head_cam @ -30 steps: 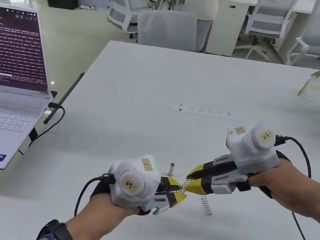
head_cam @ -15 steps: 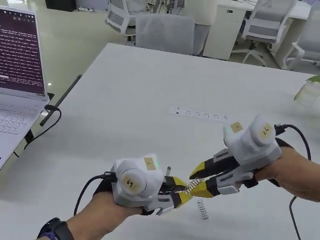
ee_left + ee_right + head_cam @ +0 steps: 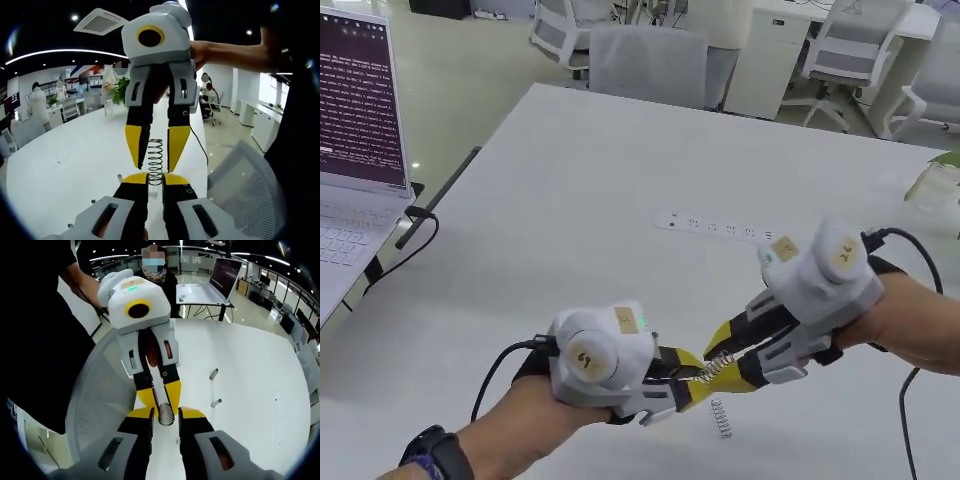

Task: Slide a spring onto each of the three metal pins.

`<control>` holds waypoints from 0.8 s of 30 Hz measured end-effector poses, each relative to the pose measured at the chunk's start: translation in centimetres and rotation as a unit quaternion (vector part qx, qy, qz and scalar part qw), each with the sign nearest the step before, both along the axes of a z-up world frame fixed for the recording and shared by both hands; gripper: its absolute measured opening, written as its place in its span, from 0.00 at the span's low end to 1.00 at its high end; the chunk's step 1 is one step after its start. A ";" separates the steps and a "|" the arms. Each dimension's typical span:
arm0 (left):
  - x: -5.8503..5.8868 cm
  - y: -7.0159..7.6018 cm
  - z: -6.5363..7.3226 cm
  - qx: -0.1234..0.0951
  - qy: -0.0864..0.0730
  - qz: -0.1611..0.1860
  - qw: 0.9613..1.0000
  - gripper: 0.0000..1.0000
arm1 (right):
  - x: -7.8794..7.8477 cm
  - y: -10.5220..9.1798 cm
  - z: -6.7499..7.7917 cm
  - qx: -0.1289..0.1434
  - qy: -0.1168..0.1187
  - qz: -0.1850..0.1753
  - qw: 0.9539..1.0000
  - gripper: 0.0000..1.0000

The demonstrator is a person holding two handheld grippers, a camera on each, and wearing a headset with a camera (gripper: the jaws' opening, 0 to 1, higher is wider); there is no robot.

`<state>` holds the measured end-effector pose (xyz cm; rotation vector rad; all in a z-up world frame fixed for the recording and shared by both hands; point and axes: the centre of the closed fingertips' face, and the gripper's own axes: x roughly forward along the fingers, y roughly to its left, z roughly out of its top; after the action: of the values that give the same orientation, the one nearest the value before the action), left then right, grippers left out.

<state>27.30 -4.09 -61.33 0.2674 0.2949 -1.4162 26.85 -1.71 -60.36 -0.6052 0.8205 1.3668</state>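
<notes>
Above table [image 3: 580, 200] — left gripper [image 3: 696, 380] pinches pin [image 3: 156, 397], right gripper [image 3: 713, 367] spring [image 3: 155, 160] (labels [image 3: 616, 321] illegible).

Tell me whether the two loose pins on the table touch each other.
Apart. Right gripper view shows bare table between the farther pin and the nearer pin.

A: How many springs?
B: Two: a held spring [image 3: 716, 369] and a loose spring [image 3: 720, 418] by the surface's [image 3: 570, 200] near edge.
A: Pins?
B: Three: a held pin [image 3: 156, 399], a first loose pin [image 3: 213, 373], a second loose pin [image 3: 216, 403]. One laptop [image 3: 350, 120], one power strip [image 3: 720, 226].
</notes>
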 end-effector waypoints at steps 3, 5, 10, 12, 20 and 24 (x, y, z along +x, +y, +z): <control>-0.2 -0.2 0.1 0.000 -0.001 -0.004 1.000 0.02 | -0.1 0.1 0.2 -0.001 0.001 0.008 1.000 0.16; -0.2 -0.3 0.1 0.000 -0.002 -0.006 1.000 0.02 | -0.2 0.0 0.1 -0.007 0.001 0.016 1.000 0.15; -0.3 -0.4 0.2 0.000 -0.003 -0.009 1.000 0.02 | -0.4 0.0 0.1 -0.016 -0.001 0.032 0.999 0.14; -0.3 -0.4 0.2 -0.001 -0.003 -0.010 1.000 0.02 | -0.4 -0.1 0.1 -0.018 -0.003 0.035 0.999 0.13; -0.4 -0.4 0.3 0.001 -0.005 -0.015 1.000 0.02 | -0.6 -0.3 0.0 -0.029 -0.006 0.057 0.998 0.09; -0.4 -0.4 0.1 0.003 -0.005 -0.016 1.000 0.02 | -0.7 -0.2 -0.1 -0.033 -0.007 0.067 0.997 0.09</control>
<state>26.90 -4.46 -61.19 0.2849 0.2878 -1.4459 26.12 -1.96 -60.49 -0.7298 0.8287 1.4599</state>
